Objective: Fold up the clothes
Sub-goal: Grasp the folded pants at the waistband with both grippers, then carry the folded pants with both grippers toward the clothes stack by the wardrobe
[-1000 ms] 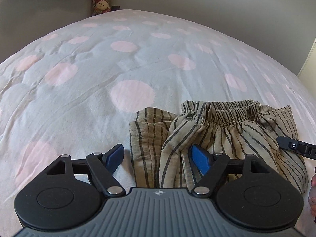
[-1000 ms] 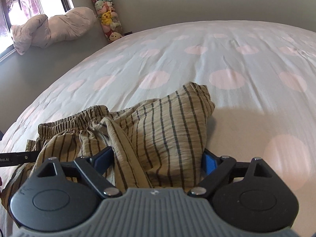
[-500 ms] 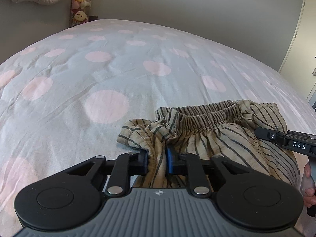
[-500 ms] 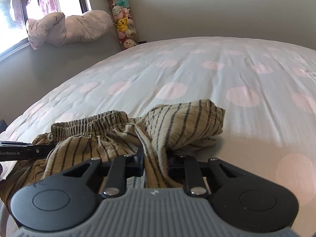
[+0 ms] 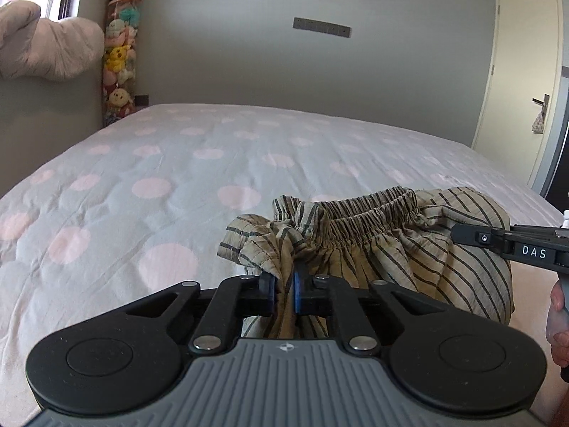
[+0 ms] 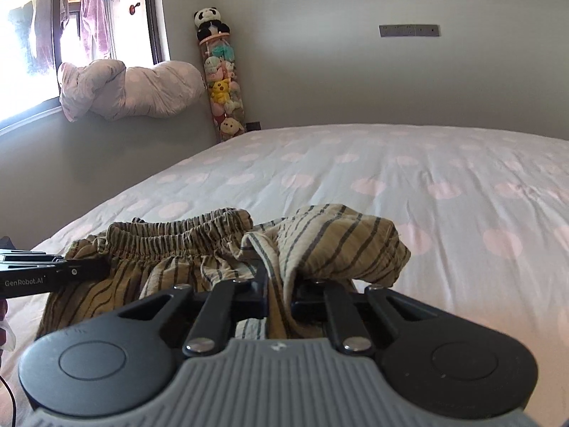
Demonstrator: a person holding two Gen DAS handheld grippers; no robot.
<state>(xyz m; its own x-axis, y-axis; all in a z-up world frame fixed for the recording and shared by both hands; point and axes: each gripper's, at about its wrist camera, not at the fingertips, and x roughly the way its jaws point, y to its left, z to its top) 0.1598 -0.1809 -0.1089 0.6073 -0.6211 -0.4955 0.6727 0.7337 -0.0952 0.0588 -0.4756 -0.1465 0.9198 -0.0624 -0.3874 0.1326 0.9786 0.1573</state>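
On the bed with its pale blue, pink-dotted cover (image 5: 149, 192), the tan, dark-striped shorts with an elastic waistband (image 5: 377, 227) hang bunched, the left gripper (image 5: 283, 290) and right gripper (image 6: 279, 293) each clamped on a fold. I'd judge keeping both pinches level and pulling apart evenly would spread the cloth flat. Nothing crowds the bed; the plush-toy column (image 6: 222, 82) stands well apart in the corner.

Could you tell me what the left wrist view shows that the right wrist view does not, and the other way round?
Only the left wrist view shows the closed door with its handle, on the right.

Only the right wrist view shows the window with laundry hanging outside.

Both show the striped shorts on the dotted bedsheet, each gripper, left gripper and right gripper, shut on the fabric, the rolled duvet on the ledge, the tube of plush toys and the wall socket strip.
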